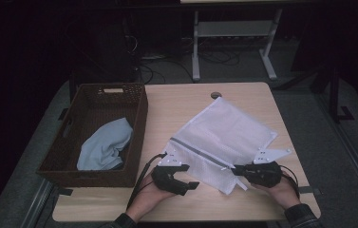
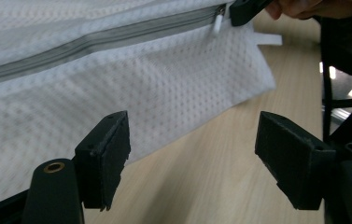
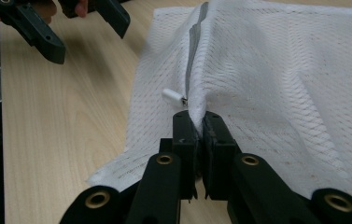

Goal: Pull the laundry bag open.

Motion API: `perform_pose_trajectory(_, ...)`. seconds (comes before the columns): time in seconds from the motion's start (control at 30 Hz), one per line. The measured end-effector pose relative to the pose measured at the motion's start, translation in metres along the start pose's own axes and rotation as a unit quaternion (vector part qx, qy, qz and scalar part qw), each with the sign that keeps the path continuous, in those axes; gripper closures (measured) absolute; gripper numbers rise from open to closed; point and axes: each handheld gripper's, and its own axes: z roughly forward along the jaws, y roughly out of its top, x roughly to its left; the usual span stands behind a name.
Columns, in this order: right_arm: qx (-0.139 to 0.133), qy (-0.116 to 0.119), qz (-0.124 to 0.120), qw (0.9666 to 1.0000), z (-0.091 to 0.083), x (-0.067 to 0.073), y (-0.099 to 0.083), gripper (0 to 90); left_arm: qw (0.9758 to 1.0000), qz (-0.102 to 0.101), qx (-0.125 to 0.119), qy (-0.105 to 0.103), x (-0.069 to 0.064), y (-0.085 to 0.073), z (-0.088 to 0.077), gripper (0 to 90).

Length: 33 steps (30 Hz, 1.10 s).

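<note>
The white mesh bag (image 1: 224, 137) lies mid-tabletop (image 1: 176, 104). The right gripper (image 3: 197, 128) has its jaws clamped on the bag's zipper end, at its five o'clock corner. The left gripper (image 1: 186, 183), jaws apart, hovers at seven o'clock. A wicker basket (image 1: 138, 128) holding blue cloth (image 1: 105, 145) stands at nine o'clock.

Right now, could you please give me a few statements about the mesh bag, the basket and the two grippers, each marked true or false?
1. The right gripper is shut on the mesh bag beside its zipper pull. True.
2. The left gripper is clamped on the bag. False: its jaws stand apart, gripping nothing.
3. The basket holds a light blue cloth. True.
4. The bag lies inside the basket. False: it lies on the table.
</note>
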Motion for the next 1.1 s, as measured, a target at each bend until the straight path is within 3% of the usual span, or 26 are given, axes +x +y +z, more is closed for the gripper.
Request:
perform_pose_trajectory(0.43,-0.001,0.011,0.001,0.9999,0.005,0.007,0.006,84.8,0.9993,0.002,-0.014,-0.034,-0.006,0.015,0.017,36.1)
perform_pose_trajectory(0.7,-0.004,0.023,-0.007,0.9997,0.011,0.018,0.011,84.7,0.9986,0.022,-0.018,-0.044,-0.014,0.023,0.027,38.6)
perform_pose_trajectory(1.1,-0.006,0.036,-0.017,0.9992,0.01,0.022,0.011,84.8,0.9971,0.04,-0.005,-0.064,-0.019,0.031,0.041,58.7)
